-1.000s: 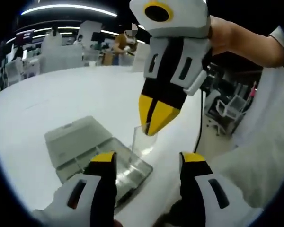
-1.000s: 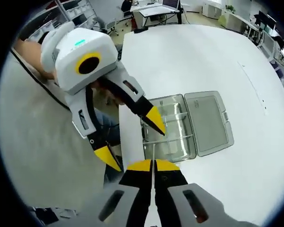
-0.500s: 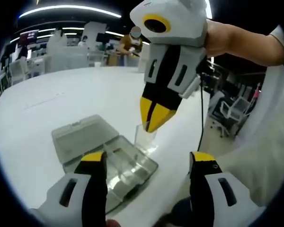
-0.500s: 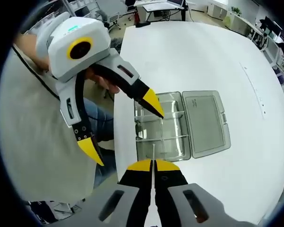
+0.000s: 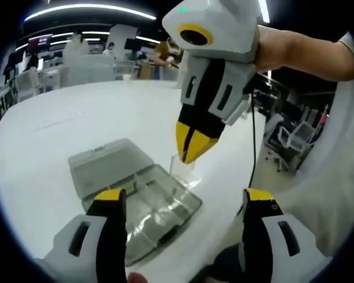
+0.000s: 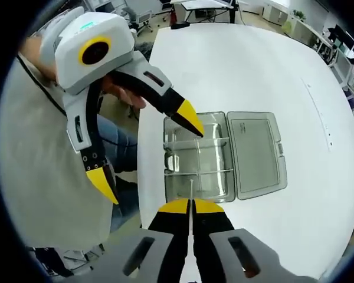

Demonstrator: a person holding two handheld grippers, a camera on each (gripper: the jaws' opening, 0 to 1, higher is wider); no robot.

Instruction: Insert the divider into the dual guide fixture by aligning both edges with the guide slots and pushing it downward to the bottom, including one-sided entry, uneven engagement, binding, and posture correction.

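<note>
The right gripper (image 5: 192, 144) comes down from the upper right of the left gripper view, tips pinched on the clear divider (image 5: 183, 171), which stands upright over the near end of the open clear fixture (image 6: 197, 165) on the white table (image 6: 248, 71). The left gripper (image 6: 147, 150), at the left of the right gripper view, hangs with jaws spread wide beside the fixture's edge.

The clear divider (image 5: 183, 168) is hard to trace against the white table (image 5: 65, 118), its top edge hidden between the closed tips of the right gripper (image 5: 192, 147), and in the right gripper view it appears edge-on as a thin line.
</note>
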